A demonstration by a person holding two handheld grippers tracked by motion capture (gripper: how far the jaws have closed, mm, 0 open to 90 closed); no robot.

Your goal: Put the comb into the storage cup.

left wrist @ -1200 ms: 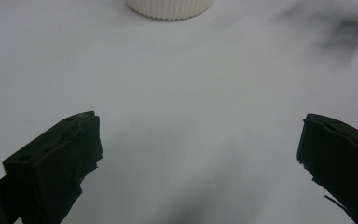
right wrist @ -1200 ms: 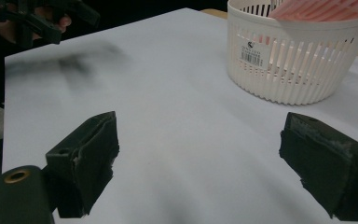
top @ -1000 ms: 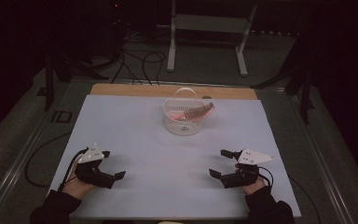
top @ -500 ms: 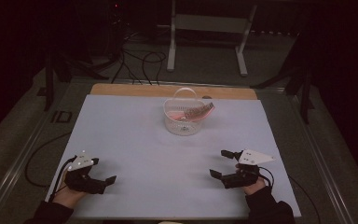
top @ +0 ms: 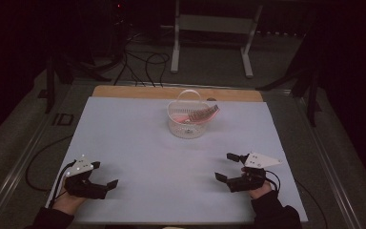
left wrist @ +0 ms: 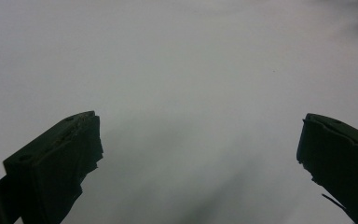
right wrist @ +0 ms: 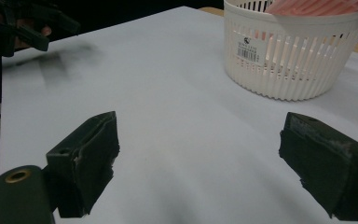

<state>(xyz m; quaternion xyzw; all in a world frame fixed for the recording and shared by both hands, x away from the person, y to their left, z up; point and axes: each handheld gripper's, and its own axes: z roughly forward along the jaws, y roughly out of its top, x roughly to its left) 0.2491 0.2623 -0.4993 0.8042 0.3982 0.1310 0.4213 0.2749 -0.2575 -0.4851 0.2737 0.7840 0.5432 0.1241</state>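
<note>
The white slatted basket [top: 189, 121] sits at twelve o'clock on the grey table [top: 138, 143], a pink packet [top: 201, 114] leaning across its rim, while the left gripper [top: 106, 174] at seven o'clock and the right gripper [top: 227, 166] at five rest wide apart, empty, seemingly parked clear of it.

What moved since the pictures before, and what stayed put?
The left gripper slid back toward the person and the table's near left corner, jaws open and empty. Nothing was grabbed or let go. The right gripper stayed in its spot, open. The white basket with the pink packet in it did not move.
</note>
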